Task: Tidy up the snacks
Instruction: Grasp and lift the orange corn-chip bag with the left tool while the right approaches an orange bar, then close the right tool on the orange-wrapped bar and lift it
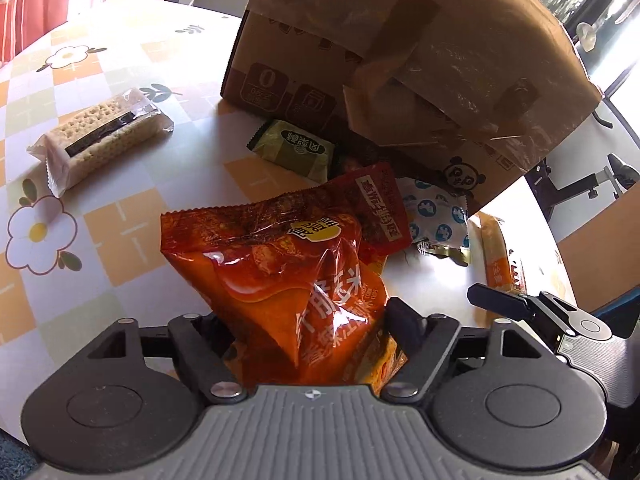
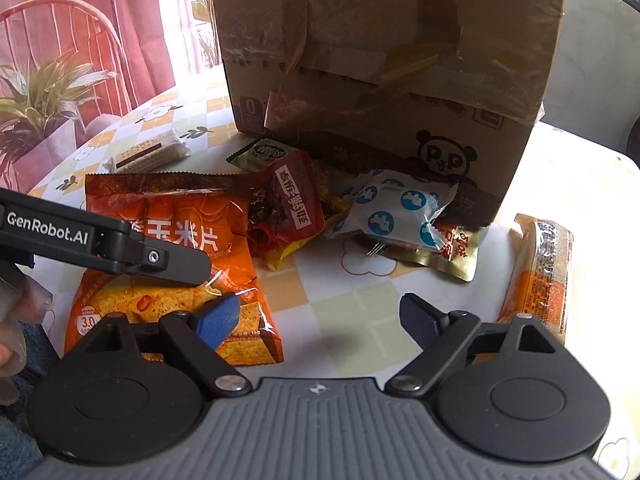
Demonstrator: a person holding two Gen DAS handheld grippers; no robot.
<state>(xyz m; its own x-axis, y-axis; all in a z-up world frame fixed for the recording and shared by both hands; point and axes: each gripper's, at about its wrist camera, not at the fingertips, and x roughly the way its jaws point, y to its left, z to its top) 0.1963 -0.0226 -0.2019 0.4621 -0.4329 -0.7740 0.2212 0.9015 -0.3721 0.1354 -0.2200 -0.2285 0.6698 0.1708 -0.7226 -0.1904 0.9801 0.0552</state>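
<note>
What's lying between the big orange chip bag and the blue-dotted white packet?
In the right wrist view, a dark red pouch atop a yellow packet lies between the chip bag and the dotted packet.

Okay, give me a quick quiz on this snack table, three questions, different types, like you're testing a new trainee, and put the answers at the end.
1. True or false: the right gripper is closed on a snack.
2. Multiple choice: what sits between the fingers of the left gripper? A) the orange chip bag B) the green packet C) the cracker pack
3. Short answer: what tall thing stands just behind the white packet with blue dots?

Key:
1. False. Its jaws are open over bare tablecloth.
2. A
3. The cardboard box
</note>
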